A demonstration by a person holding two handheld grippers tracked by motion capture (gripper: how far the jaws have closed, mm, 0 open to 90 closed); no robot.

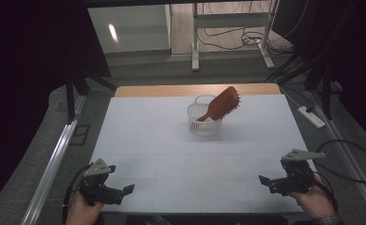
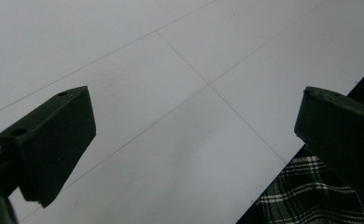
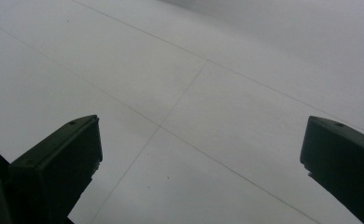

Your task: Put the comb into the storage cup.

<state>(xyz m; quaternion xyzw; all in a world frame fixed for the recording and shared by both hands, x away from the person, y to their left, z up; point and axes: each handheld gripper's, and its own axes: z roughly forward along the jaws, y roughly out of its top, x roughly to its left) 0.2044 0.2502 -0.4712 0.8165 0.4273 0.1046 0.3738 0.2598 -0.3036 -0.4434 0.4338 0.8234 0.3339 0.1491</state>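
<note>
hairbrush (image 1: 221, 105) handle end hidden inside basket (image 1: 202, 123), bristles too small to make out

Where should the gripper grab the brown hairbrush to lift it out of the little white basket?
Probably by the head of the hairbrush. Its handle end sits down inside the basket, while the wide head leans up and out over the far right rim, free in the air. The right gripper, open now, could come from the right and above and pinch the head across its flat sides.

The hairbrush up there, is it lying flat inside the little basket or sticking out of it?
Sticking out. The hairbrush leans tilted, handle end down in the white basket, bristled head up past the rim.
</note>
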